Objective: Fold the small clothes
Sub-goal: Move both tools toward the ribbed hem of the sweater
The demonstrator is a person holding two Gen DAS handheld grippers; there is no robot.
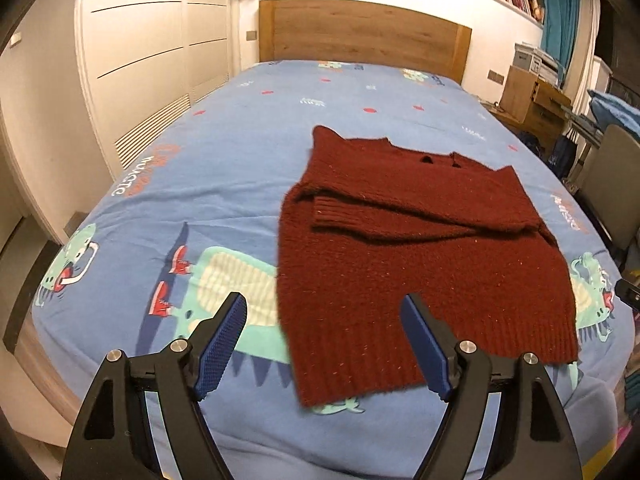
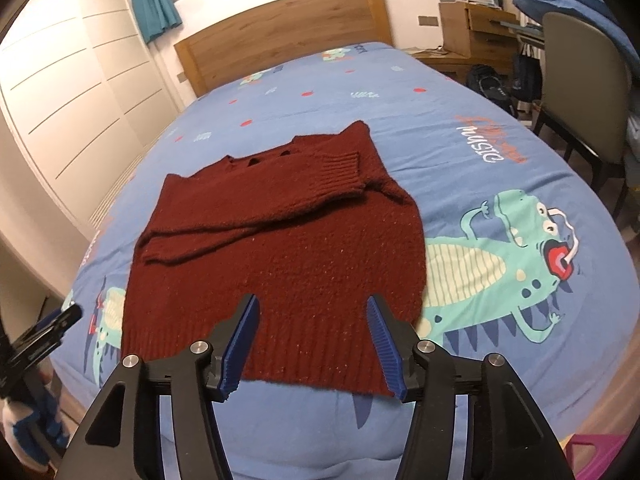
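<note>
A dark red knitted sweater (image 1: pixel 424 248) lies flat on the blue bedsheet (image 1: pixel 192 168), neck toward the headboard, both sleeves folded across its chest. Its ribbed hem (image 2: pixel 304 352) faces me. My left gripper (image 1: pixel 324 304) hovers open above the hem's left corner, nothing between its blue pads (image 1: pixel 224 336). In the right wrist view the sweater (image 2: pixel 280 240) fills the middle, and my right gripper (image 2: pixel 312 306) stands open just above the hem, its fingers (image 2: pixel 384 344) holding nothing. The left gripper's black tip (image 2: pixel 52 326) shows at that view's left edge.
The bedsheet (image 2: pixel 500 168) carries green dinosaur prints. A wooden headboard (image 1: pixel 360 32) stands at the far end, a white wardrobe (image 1: pixel 140 60) on the left. A chair (image 2: pixel 580 92), a wooden desk (image 2: pixel 472 28) and bags crowd the right side.
</note>
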